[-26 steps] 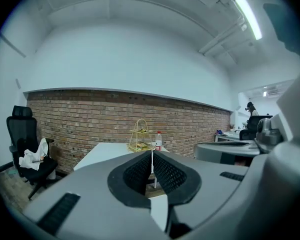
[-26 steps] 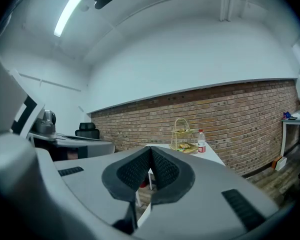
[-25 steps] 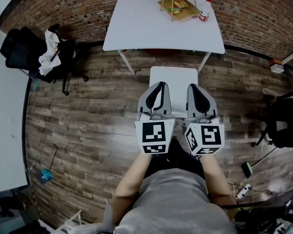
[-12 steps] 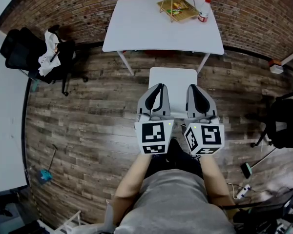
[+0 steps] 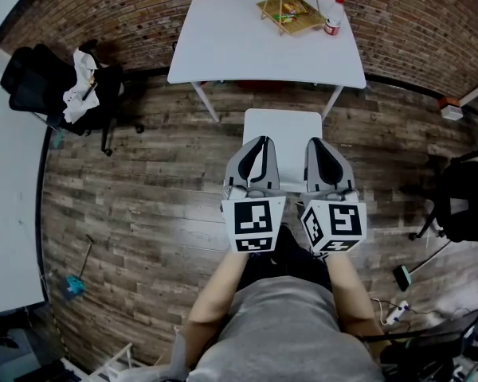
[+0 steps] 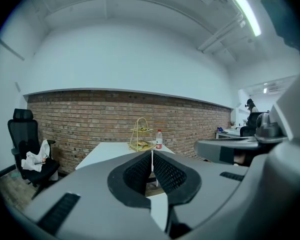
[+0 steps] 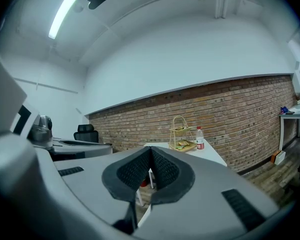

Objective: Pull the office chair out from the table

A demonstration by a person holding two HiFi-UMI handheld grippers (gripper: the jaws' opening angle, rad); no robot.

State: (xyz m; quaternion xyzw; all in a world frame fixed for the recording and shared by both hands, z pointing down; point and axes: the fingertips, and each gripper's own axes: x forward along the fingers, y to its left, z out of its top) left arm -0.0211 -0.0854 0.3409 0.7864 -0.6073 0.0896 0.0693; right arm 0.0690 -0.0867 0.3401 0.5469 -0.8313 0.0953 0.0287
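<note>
Plainly, the table (image 5: 247, 46) stood far ahead, the black chair (image 5: 44, 82) to its left, well apart from the left gripper (image 5: 260, 139) and right gripper (image 5: 317, 140), both clenched on nothing; arriving closed, they might shove the chair, not grasp it.

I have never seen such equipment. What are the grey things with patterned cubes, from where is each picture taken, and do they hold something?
There is no robot: a person holds one hand tool in each hand, each ending in a two-fingered claw; the cubes belong to them. The head view looks down from the person's head at the left claw and right claw. The two gripper views come from cameras riding on each tool. Both claws are shut and hold nothing. Ahead, against the brick wall, a white table bears a tiered rack and a bottle. A black office chair stands at the left, untouched.
</note>
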